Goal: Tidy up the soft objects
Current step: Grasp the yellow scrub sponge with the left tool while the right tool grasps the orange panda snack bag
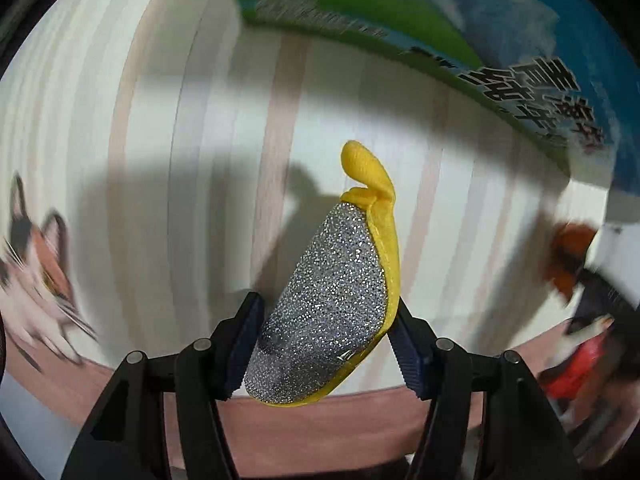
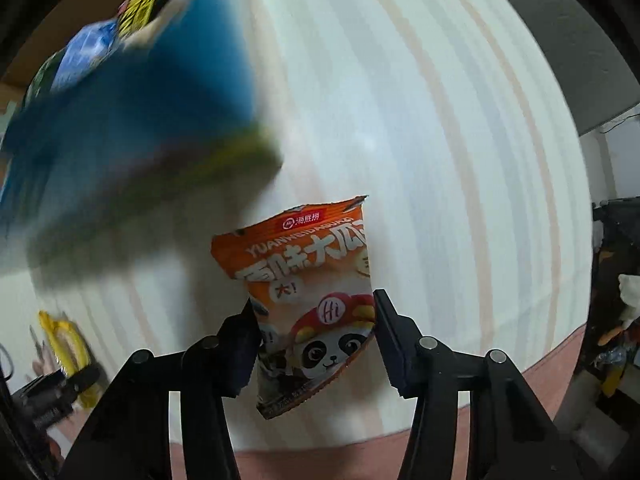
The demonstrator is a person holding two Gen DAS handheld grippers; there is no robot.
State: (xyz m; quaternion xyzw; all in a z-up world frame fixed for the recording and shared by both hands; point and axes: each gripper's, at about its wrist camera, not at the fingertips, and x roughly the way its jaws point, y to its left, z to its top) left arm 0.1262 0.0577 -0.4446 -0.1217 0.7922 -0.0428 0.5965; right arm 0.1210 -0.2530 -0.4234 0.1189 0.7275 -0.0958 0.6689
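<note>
Bright overhead light, soft shadows, motion-blurred fisheye edges.

The scrubber is glittery mesh edged in yellow cloth; the snack packet is glossy film.

Both wrist views look down, close; seemingly sharing the striped tabletop.

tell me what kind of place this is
Probably a home tabletop: a pale striped tablecloth carries household things, such as a glittery yellow-edged scouring sponge, an orange snack packet and a big blue and green bag, with clutter beyond the table's edge.
</note>
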